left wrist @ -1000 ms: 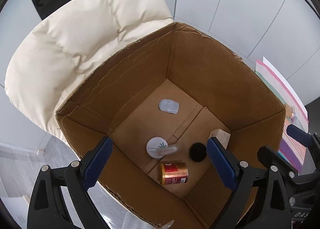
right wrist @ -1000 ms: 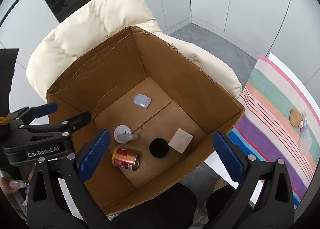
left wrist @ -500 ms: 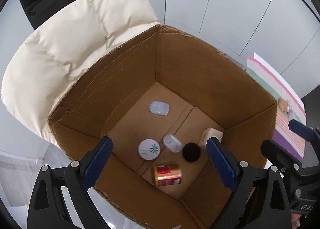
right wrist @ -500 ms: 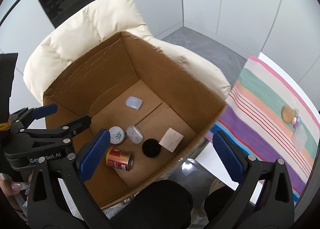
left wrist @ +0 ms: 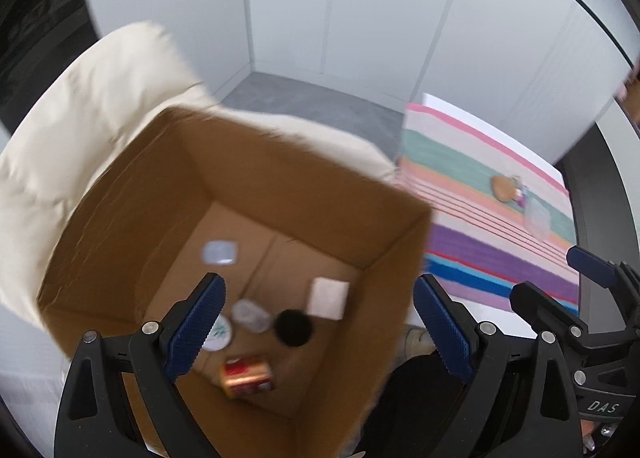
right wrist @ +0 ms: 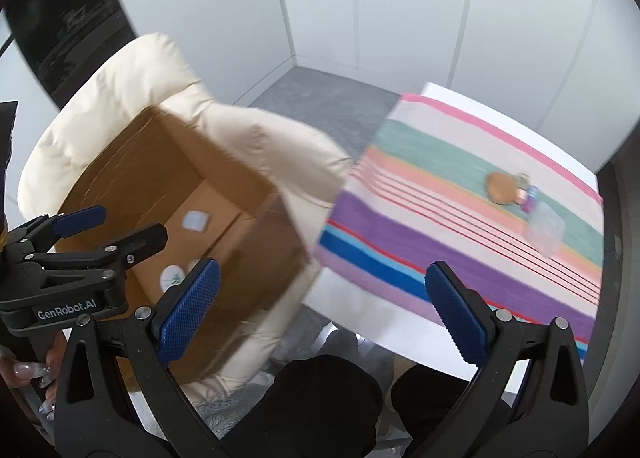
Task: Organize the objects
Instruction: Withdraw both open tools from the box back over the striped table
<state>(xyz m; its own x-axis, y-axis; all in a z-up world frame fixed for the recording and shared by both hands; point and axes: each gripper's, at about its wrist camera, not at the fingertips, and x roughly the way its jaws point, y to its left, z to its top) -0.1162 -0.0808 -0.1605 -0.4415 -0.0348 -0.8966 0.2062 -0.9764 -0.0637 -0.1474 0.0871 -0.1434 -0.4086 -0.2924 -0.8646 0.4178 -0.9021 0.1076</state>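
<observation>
Both tongs are empty and spread wide: left tongs [left wrist: 318,322] are hung over the cardboard box [left wrist: 400,242], right tongs [right wrist: 320,306] are held between the box and the striped cloth [right wrist: 460,226] on the white worktop [right wrist: 448,98].

Judged step: the next item is to be fetched from the cloth. Only a small cluster is left there: a tan round piece [right wrist: 500,186], small purple/pink bits [right wrist: 530,194] touching it, and a clear plastic piece [right wrist: 546,232] just beside. To do it well, the right tongs are best brought low over one item, pads squared to its sides, and closed only once the cloth is not caught. The clear piece is likely slippery and hard to see; a slow closing is advised. The cluster is tight, so neighbours may be nudged.

Box contents are blurred: a pale blue-white case [left wrist: 219,252], a white round lid with green print [left wrist: 218,332], a clear small case [left wrist: 250,314], a black round item [left wrist: 294,328], a white square box [left wrist: 329,297], a red-gold can [left wrist: 248,376] lying on its side. The box is seated on a cream padded chair [left wrist: 80,110]. Frames are motion-blurred.
</observation>
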